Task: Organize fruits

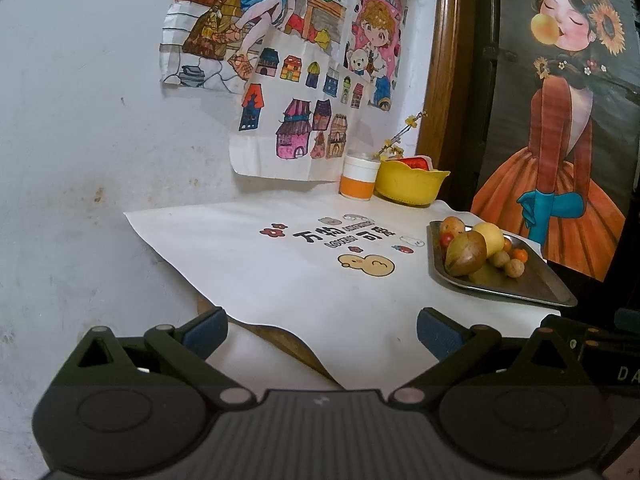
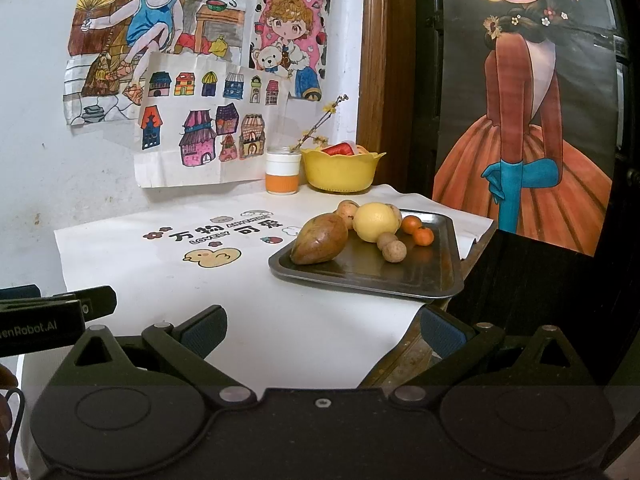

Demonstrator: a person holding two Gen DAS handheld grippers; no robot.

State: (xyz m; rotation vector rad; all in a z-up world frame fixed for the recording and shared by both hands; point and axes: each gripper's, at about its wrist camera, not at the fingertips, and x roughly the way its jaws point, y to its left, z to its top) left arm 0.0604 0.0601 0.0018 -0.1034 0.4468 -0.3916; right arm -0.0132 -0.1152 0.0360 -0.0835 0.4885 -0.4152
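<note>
A metal tray (image 2: 436, 276) (image 1: 536, 284) on the table's right side holds a brown-green mango (image 2: 319, 239) (image 1: 466, 253), a yellow fruit (image 2: 376, 222) (image 1: 490, 236), two small brown round fruits (image 2: 394, 250), two small oranges (image 2: 423, 236) and a speckled fruit (image 2: 347, 210) behind. A yellow bowl (image 2: 340, 172) (image 1: 410, 184) with something red inside stands at the back. My left gripper (image 1: 322, 334) hangs open over the table's near edge, left of the tray. My right gripper (image 2: 322, 330) is open too, in front of the tray, nothing between its fingers.
A white cloth with printed characters and a duck (image 2: 212, 258) covers the table. An orange-and-white cup (image 2: 283, 174) with a twig stands beside the bowl. Drawings hang on the wall behind; a dark poster panel (image 2: 520, 120) rises right of the table. The left gripper's body (image 2: 56, 312) shows at left.
</note>
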